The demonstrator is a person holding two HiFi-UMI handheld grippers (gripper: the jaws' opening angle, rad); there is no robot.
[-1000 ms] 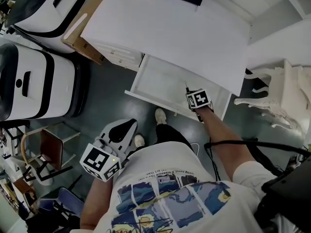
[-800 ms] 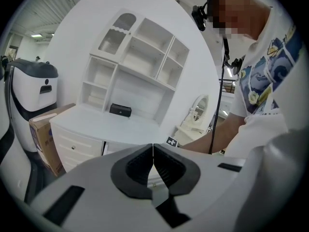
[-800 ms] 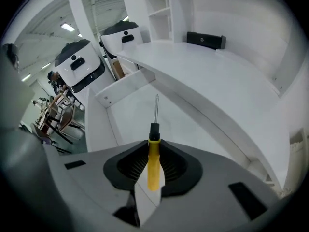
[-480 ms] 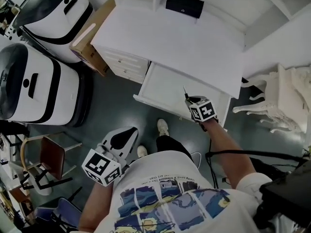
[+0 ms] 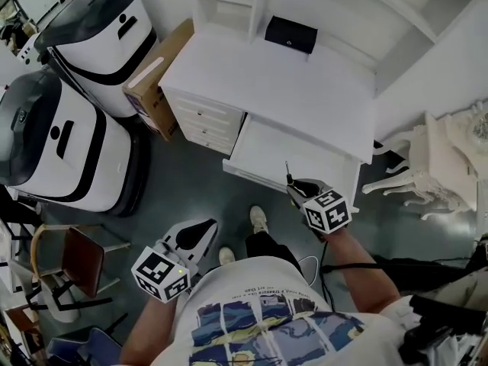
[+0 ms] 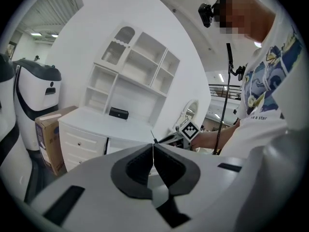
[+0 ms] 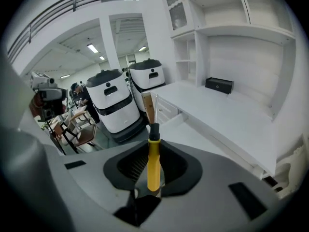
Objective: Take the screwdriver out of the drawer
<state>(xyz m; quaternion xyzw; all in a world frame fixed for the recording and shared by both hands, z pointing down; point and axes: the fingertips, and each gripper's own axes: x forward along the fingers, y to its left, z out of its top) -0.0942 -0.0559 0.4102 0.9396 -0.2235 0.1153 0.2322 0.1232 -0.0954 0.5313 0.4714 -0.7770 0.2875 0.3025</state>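
- The right tongs [image 7: 153, 151] were clamped on the yellow handle of the screwdriver [image 7: 153, 163], with the pads pressing it from both sides.
- The tool's black collar and thin metal shaft stuck out forward past the tips of those tongs.
- In the head view the right tongs [image 5: 294, 184] hung over the front edge of the open drawer [image 5: 267, 152], and the screwdriver [image 5: 287, 171] pointed out ahead of them over the drawer.
- The white bench [image 5: 267, 75] lay beyond the right tongs, with a black box [image 5: 290, 33] at its far side.
- The left tongs [image 6: 153, 154] had their jaws together with nothing between them.
- In the head view the left tongs [image 5: 200, 232] were low by the person's shirt, well apart from the drawer.
- A cardboard box [image 5: 156, 78] leaned against the bench's end, ahead of the left tongs.
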